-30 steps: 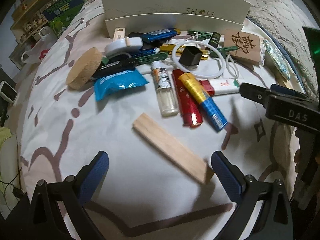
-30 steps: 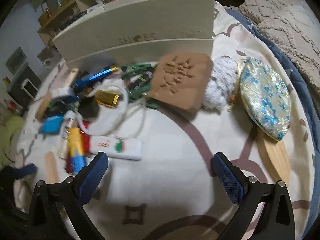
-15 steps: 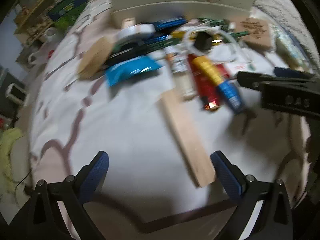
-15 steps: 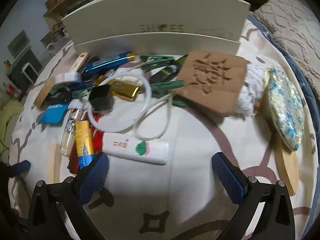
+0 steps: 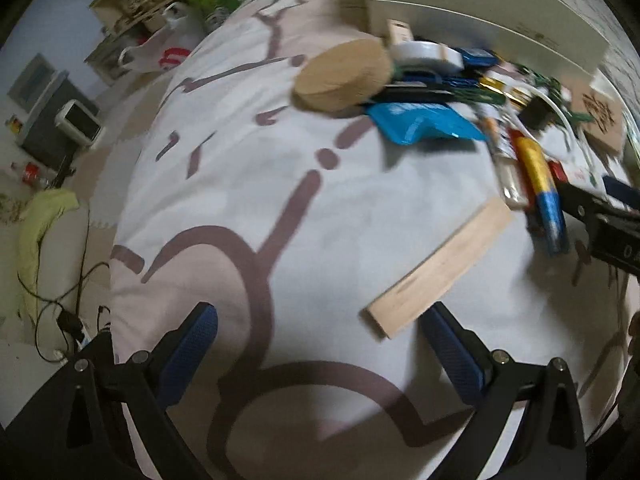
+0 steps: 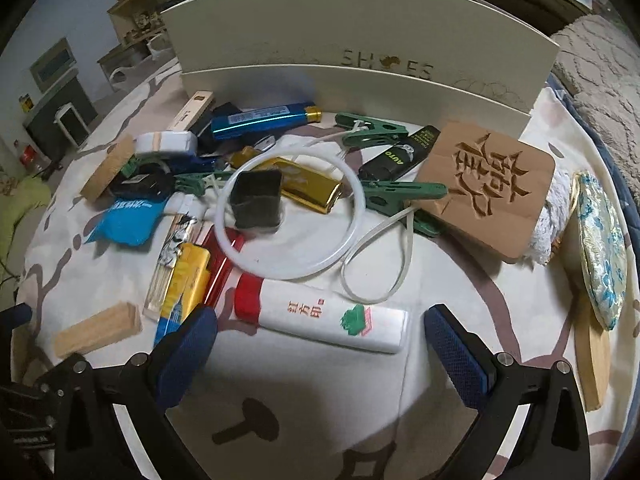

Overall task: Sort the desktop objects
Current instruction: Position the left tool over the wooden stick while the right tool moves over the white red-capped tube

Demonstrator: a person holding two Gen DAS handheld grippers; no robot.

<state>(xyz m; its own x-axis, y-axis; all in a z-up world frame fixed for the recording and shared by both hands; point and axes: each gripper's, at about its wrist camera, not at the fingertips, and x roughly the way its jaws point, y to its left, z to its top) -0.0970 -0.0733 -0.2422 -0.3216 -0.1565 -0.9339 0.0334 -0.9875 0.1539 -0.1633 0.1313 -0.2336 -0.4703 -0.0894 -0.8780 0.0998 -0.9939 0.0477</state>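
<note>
A pile of small objects lies on a patterned cloth in front of a white shoe box point(image 6: 360, 52). My right gripper point(image 6: 320, 344) is open and empty, just in front of a white lighter with red print point(image 6: 328, 318). Beyond it lie a yellow-blue lighter point(image 6: 184, 288), a white cable ring point(image 6: 292, 216) around a black cube point(image 6: 256, 200), a gold lighter point(image 6: 308, 186), green clips point(image 6: 372, 132) and a carved wooden plaque point(image 6: 488, 188). My left gripper point(image 5: 320, 344) is open and empty, its right finger beside a wooden block point(image 5: 440, 268).
A round wooden coaster point(image 5: 344, 74) and a blue packet point(image 5: 420, 122) lie at the pile's left. An embroidered pouch point(image 6: 600, 248) on a wooden disc lies at the far right. The bed edge drops to the floor with cables point(image 5: 60, 300) at the left.
My left gripper has swung left, so the wooden block now sits by its right finger. My right gripper has moved left and closer to the white lighter.
</note>
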